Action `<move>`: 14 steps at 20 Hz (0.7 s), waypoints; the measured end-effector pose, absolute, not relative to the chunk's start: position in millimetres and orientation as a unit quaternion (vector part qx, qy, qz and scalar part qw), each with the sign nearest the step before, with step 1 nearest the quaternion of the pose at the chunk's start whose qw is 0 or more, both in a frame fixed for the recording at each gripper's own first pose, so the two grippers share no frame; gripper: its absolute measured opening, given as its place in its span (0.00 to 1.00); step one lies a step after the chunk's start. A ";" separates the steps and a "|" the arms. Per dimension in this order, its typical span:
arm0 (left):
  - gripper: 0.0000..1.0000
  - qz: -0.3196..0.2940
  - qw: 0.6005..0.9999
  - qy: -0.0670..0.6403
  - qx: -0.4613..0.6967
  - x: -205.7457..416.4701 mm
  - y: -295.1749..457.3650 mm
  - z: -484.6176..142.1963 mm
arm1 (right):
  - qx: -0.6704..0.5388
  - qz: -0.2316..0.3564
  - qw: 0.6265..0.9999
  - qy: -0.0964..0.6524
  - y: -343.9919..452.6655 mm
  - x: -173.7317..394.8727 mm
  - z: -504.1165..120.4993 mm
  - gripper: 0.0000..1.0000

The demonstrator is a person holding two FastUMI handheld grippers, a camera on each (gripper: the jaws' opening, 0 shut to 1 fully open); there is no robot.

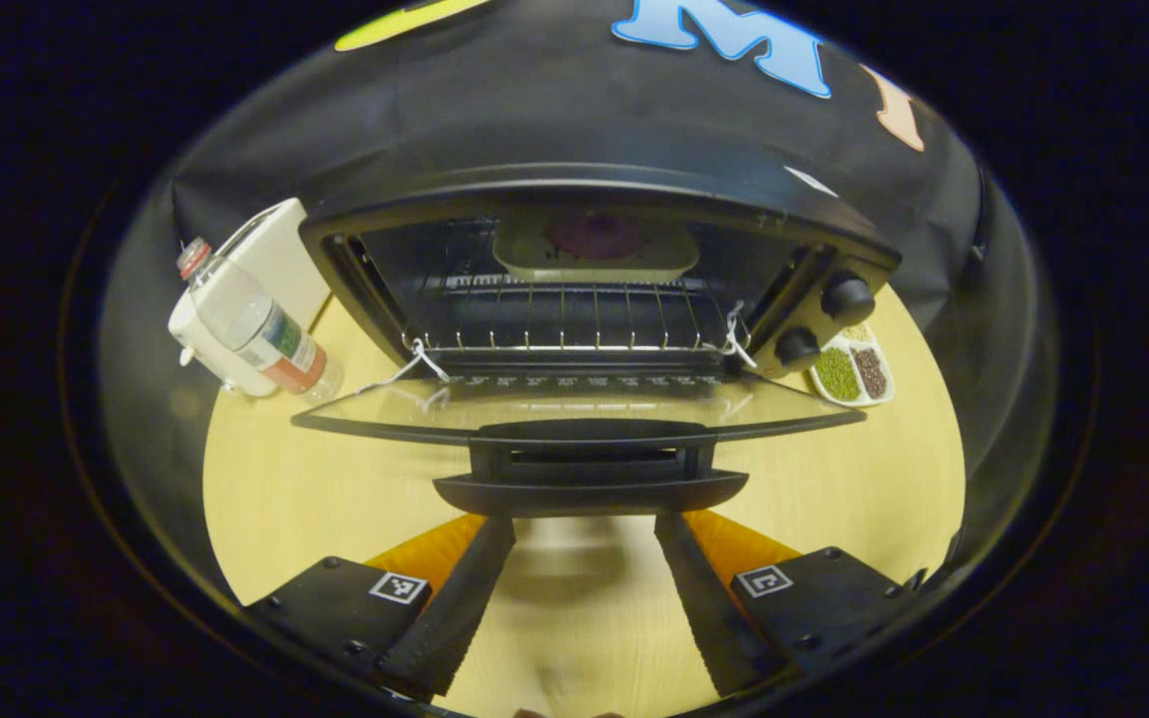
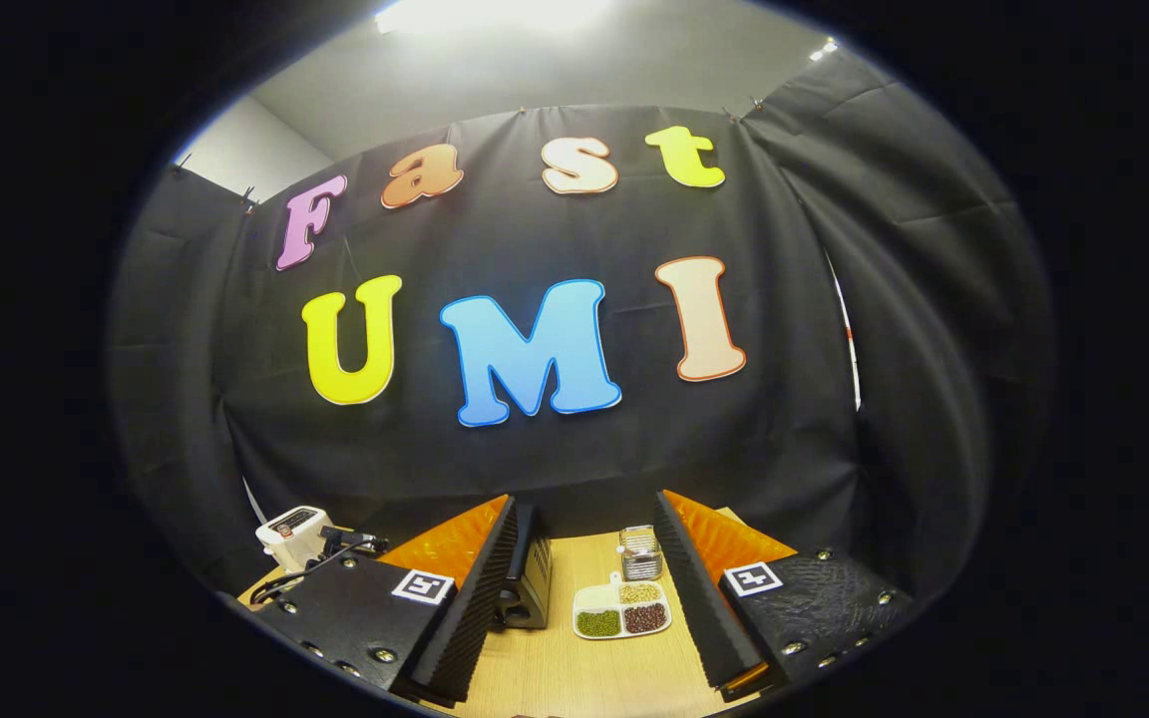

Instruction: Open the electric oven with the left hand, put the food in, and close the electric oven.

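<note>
Black and glass, the oven sits on the pale wooden counter with its door folded down flat toward the left gripper, whose fingers stand apart, empty, just short of the door handle. Inside the oven, at the back of the wire rack, rests a plate of food. Left of the oven lean a water bottle and a white appliance; right of it lies a divided dish of beans. The right gripper view looks higher, its gripper also spread and empty above the bean dish, with a small wire basket behind it.
</note>
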State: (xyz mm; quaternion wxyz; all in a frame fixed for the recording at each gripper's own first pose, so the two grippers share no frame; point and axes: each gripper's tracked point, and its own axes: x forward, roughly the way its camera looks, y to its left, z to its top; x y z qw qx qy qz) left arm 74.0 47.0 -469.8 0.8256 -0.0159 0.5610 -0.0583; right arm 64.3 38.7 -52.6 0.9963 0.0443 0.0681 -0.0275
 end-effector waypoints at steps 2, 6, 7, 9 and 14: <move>0.97 -0.053 0.830 0.555 -0.017 80.6 50.2 -464.0 | 0.050 -0.027 0.996 0.072 39.6 61.9 -56.6 0.83; 0.96 -0.042 0.857 0.513 -0.019 98.0 55.2 -439.1 | 0.050 -0.024 0.995 0.080 45.8 59.0 -61.2 0.83; 0.96 -0.040 0.870 0.492 -0.020 106.0 56.6 -427.9 | 0.050 -0.022 0.995 0.080 47.6 58.5 -61.5 0.83; 0.97 -0.042 0.896 0.441 -0.024 119.6 59.9 -395.7 | 0.052 -0.021 0.995 0.077 50.5 60.7 -58.6 0.83; 0.96 -0.033 0.954 0.293 -0.050 118.8 64.0 -263.4 | 0.050 -0.022 0.996 0.066 58.6 61.2 -47.9 0.88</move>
